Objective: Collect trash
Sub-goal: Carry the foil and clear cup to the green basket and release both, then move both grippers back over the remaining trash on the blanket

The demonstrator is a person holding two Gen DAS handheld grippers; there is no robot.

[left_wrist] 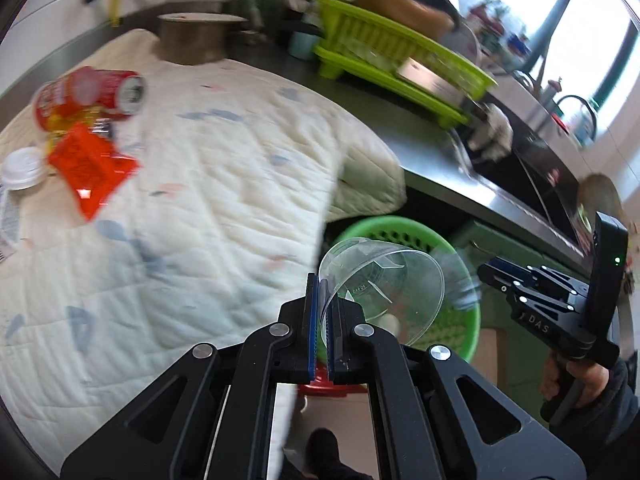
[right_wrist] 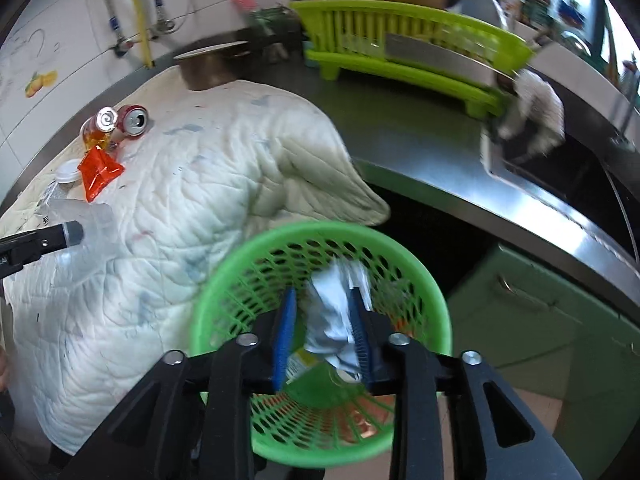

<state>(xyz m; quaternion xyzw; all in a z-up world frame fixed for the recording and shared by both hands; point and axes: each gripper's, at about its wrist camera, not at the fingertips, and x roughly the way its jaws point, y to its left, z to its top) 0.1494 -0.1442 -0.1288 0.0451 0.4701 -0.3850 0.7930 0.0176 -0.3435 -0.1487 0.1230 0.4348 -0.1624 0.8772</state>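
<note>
My left gripper (left_wrist: 325, 300) is shut on the rim of a clear plastic cup (left_wrist: 384, 284), held over the edge of the quilted cloth above the green mesh basket (left_wrist: 460, 320). My right gripper (right_wrist: 324, 312) is open over the basket (right_wrist: 224, 272), with a crumpled white wrapper (right_wrist: 332, 312) between its fingers, blurred and apparently loose. On the cloth at the far left lie red cans (left_wrist: 88, 92), an orange-red wrapper (left_wrist: 90, 168) and a white lid (left_wrist: 22, 168); the cans (right_wrist: 134, 120) and wrapper (right_wrist: 98, 172) show in the right wrist view too.
A white quilted cloth (left_wrist: 200, 200) covers the steel counter. A lime dish rack (right_wrist: 400, 48) stands at the back, a sink (right_wrist: 560, 168) with a white rag (right_wrist: 536, 104) to the right. A round block (left_wrist: 192, 40) sits at the cloth's far end. Green cabinets (right_wrist: 540, 320) stand below.
</note>
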